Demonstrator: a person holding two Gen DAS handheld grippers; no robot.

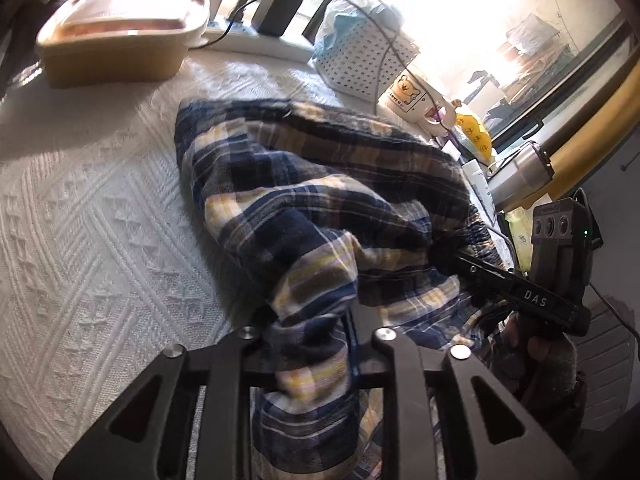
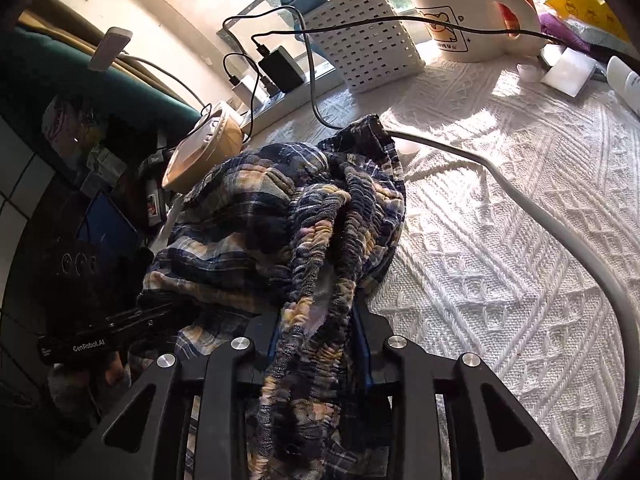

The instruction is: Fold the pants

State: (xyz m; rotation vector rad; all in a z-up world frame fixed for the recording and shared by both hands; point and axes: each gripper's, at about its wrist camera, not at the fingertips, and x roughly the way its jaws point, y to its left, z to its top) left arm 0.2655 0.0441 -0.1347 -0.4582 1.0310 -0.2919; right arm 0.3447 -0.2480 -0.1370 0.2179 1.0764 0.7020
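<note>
Both my tongs clamp the plaid pants (image 1: 304, 200), bunched on the white knitted cloth (image 1: 92, 216) | left gripper (image 1: 312, 344) pinches a leg fold, tips buried | right gripper (image 2: 316, 332) bites the shirred waistband | lidded tan box (image 1: 120, 36), contents unclear | perforated white basket (image 2: 360, 40) stuffed, bear mug (image 2: 464, 20) beside.

White perforated basket (image 2: 362, 36), bear mug (image 2: 460, 20), lidded container (image 1: 120, 36), grey cable (image 2: 560, 232)

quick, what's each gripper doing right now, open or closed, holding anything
Left gripper: closed on the plaid pants.
Right gripper: closed on the pants' elastic waistband.
</note>
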